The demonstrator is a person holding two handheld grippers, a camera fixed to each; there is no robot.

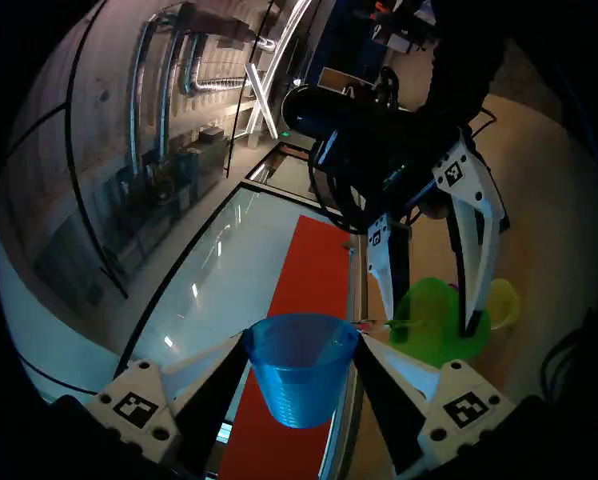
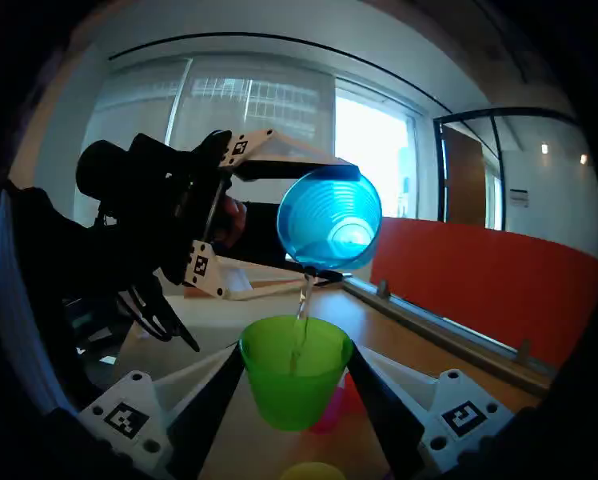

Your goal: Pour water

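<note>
The left gripper (image 1: 300, 338) is clamped on a blue plastic cup (image 1: 300, 372), with both fingers pressing its sides. In the right gripper view that cup lies tipped, mouth toward the camera, above and just ahead of the right gripper (image 2: 295, 352). A thin stream of water (image 2: 303, 300) falls from its lip into the green cup (image 2: 295, 384), which the right gripper grips upright between its fingers. A pink cup (image 2: 339, 412) stands just behind the green one, and a yellow cup (image 2: 311, 472) sits beneath the gripper on the wooden tabletop (image 2: 427, 352). A red partition (image 2: 491, 280) runs along the gripper's right side.
</note>
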